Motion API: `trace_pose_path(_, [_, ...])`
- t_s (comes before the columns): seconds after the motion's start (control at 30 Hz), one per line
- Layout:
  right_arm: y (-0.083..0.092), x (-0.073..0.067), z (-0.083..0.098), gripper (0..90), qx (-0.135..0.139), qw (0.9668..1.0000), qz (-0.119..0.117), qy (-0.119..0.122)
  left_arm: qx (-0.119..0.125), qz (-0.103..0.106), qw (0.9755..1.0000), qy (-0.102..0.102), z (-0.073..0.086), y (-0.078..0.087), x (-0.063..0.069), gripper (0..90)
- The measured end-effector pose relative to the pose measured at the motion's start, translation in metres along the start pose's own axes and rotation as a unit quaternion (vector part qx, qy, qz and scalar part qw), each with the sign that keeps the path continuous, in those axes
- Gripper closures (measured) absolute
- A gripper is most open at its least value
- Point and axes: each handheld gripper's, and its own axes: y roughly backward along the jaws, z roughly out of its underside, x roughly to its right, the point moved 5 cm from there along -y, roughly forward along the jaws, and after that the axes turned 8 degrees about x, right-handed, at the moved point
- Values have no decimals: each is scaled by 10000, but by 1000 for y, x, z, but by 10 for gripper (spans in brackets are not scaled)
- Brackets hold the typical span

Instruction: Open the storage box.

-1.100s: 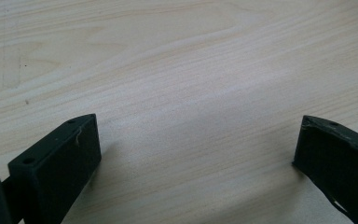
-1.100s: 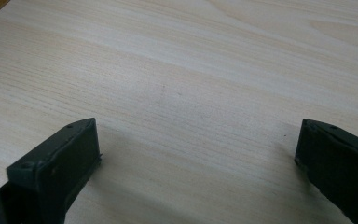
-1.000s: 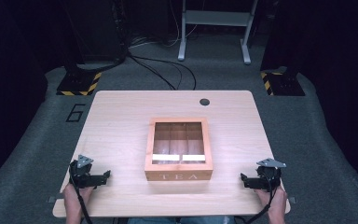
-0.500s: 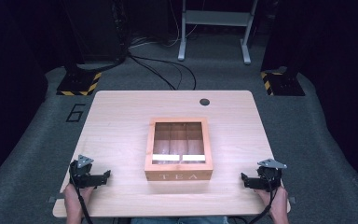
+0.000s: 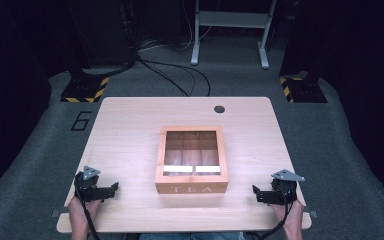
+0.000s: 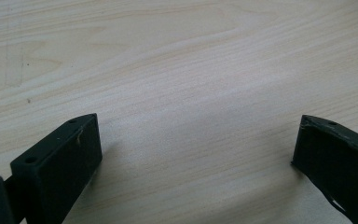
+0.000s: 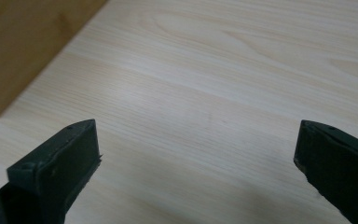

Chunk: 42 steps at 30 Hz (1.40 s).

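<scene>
Wooden square tea box (image 5: 191, 160), glass-lidded, sits on pale grained table (image 5: 130, 130).

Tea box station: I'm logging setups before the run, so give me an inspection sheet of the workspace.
Surface: light wood table, with a dark round hole near the far edge.
Job's things: wooden tea box marked TEA at the centre, with a clear-paned top and dividers visible inside; neither gripper touches it.
Clutter: nothing seen.
Grippers: left gripper and right gripper rest at the near corners, both with jaws wide apart and holding nothing.
Cables: one trails from each gripper off the near edge; black floor cables lie beyond the table.
Surroundings: grey carpet, yellow-black striped bases, a grey metal stand.
</scene>
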Motion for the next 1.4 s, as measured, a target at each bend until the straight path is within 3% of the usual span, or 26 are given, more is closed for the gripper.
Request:
trace_pose_path(0.17, [3,-26,-9,0,185,9992,-353,102,10,10,10000,-5,0,0,0,16])
trace_pose_path(0.2, [3,-26,-9,0,185,9992,-353,102,10,10,10000,-5,0,0,0,16])
trace_pose_path(0.3, [3,-46,-15,1,372,9973,-595,203,3,7,10000,-6,0,0,0,16])
trace_pose_path(0.33, [3,-46,-15,1,372,9973,-595,203,3,7,10000,-6,0,0,0,16])
trace_pose_path(0.43, [1,-65,-19,12,389,9950,-851,341,2,8,10000,-8,0,0,0,17])
trace_pose_path(0.67, [-4,-86,-22,57,515,9912,-1150,413,9,11,10000,-4,0,0,1,19])
trace_pose_path(0.83, [-4,-96,-24,243,708,9876,-1302,519,32,23,10000,-7,0,0,1,21])
trace_pose_path(0.87, [-4,-96,-24,243,708,9876,-1302,519,32,23,10000,-7,0,0,1,24])
trace_pose_path(1.07, [2,-99,-26,515,984,9829,-1431,607,26,33,10000,-23,0,1,1,26])
trace_pose_path(1.4, [2,-103,-26,687,991,9778,-1753,571,25,34,10000,-25,0,1,1,26])
